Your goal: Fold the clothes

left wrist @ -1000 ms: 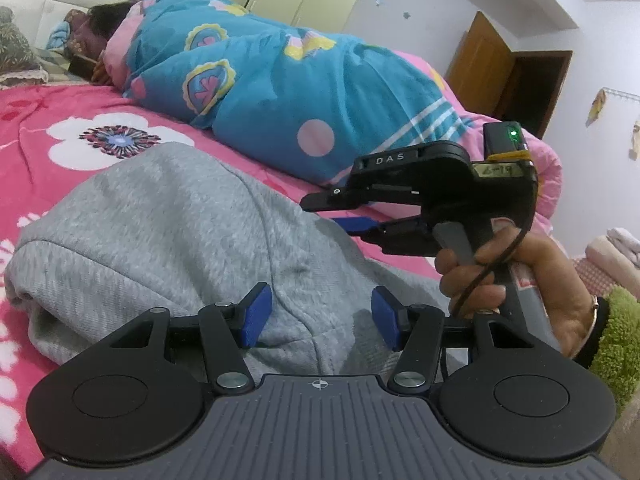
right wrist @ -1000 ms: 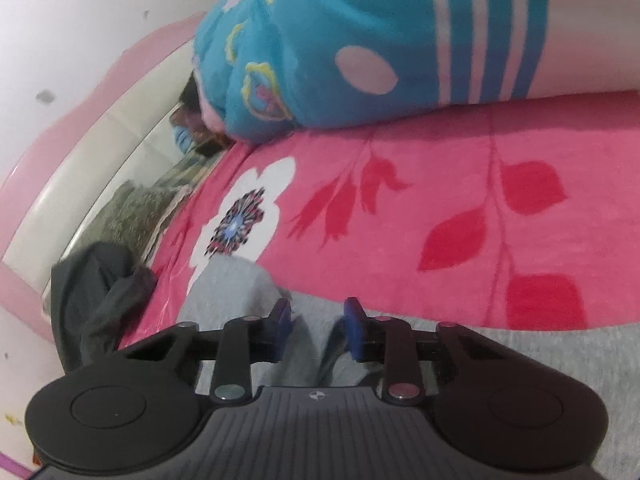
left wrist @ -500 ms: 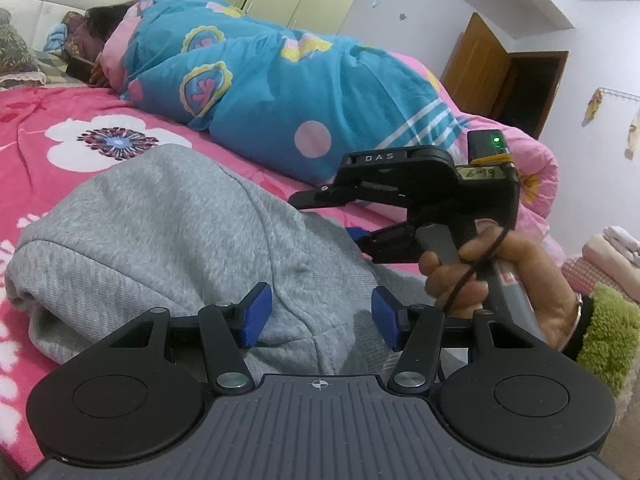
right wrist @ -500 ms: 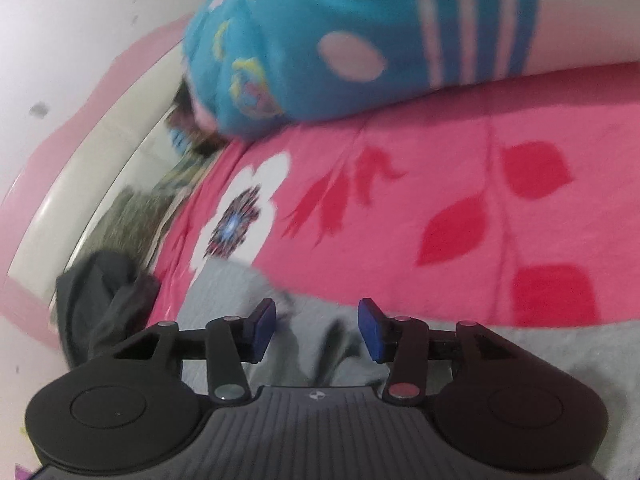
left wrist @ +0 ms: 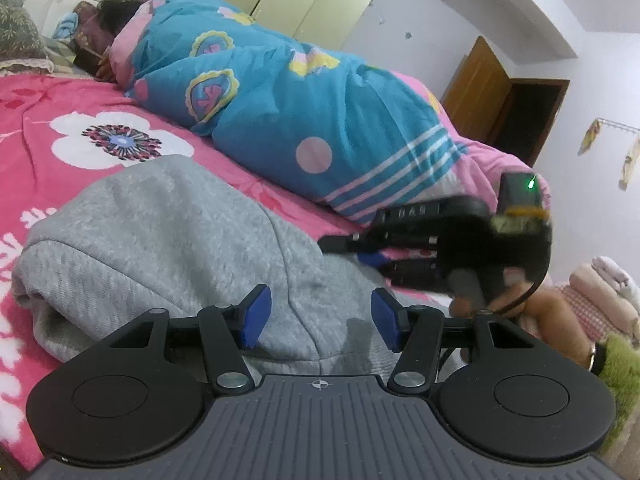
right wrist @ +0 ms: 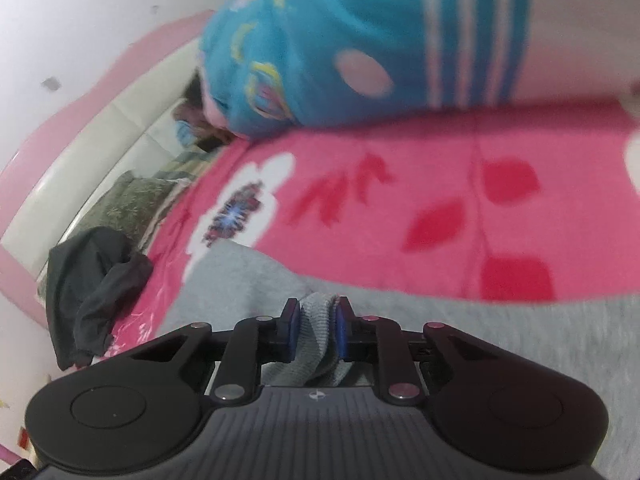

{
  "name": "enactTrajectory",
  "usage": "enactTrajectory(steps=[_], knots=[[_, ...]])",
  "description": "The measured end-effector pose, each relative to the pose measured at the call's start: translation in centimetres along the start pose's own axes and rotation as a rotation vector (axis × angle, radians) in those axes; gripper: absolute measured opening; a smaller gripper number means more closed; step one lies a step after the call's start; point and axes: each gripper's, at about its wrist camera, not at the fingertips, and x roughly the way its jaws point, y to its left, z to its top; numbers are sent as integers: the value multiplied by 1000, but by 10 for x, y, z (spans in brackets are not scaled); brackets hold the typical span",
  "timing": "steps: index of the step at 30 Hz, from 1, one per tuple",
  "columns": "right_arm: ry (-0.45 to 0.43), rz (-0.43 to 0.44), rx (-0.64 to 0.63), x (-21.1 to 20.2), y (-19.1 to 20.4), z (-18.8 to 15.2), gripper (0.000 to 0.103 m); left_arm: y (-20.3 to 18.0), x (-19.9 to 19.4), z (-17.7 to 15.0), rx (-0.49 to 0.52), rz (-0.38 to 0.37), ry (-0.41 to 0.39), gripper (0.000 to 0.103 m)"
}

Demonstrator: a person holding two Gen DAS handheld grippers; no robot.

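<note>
A grey sweatshirt (left wrist: 160, 232) lies bunched on the pink flowered bedspread (left wrist: 36, 128). My left gripper (left wrist: 320, 316) hovers open just above its near fold, nothing between the blue pads. In the right wrist view my right gripper (right wrist: 318, 330) is shut on a ribbed edge of the grey sweatshirt (right wrist: 248, 280), a pinch of cloth squeezed between its pads. In the left wrist view the right gripper (left wrist: 372, 254) is blurred at the garment's right side, held by a hand (left wrist: 532, 316).
A person lies under a blue patterned quilt (left wrist: 280, 108) across the far side of the bed. A dark garment (right wrist: 92, 284) sits near the headboard. Folded pale clothes (left wrist: 604, 296) are stacked at the right, off the bed, and a wooden door (left wrist: 476, 88) stands behind.
My right gripper opened half a second ago, then closed on the ribbed edge of the sweatshirt. It moved right and lower in the left wrist view. My left gripper stayed open in place.
</note>
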Motion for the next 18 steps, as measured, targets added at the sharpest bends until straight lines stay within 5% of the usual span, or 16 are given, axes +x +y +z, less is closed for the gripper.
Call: enactTrajectory(steps=[10, 18], knots=[[2, -9, 64, -4, -19, -18, 19, -11, 11, -6, 110, 84, 35, 56], [14, 33, 180, -31, -31, -25, 62, -13, 11, -8, 141, 98, 47, 56]])
